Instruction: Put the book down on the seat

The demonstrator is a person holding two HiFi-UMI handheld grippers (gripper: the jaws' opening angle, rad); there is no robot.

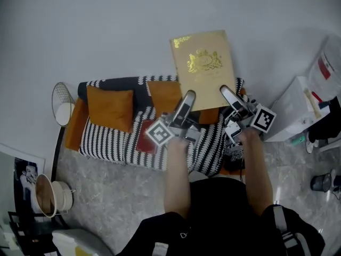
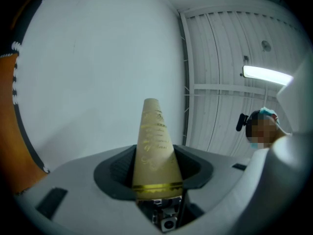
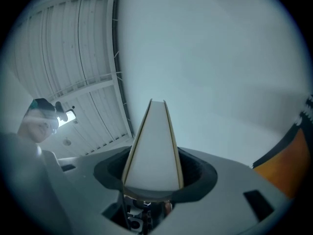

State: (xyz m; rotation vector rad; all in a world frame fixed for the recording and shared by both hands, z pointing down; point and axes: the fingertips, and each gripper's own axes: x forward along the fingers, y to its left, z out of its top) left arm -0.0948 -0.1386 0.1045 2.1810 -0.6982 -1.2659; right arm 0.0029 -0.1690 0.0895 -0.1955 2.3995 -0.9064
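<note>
One gold book (image 1: 203, 68) is clamped by two tools, the left tool (image 1: 187, 98) and the right tool (image 1: 227, 94), over one striped sofa (image 1: 106, 138).

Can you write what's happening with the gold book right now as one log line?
left gripper: shut on book | right gripper: shut on book | book: in the air, not yet on sofa seat
</note>
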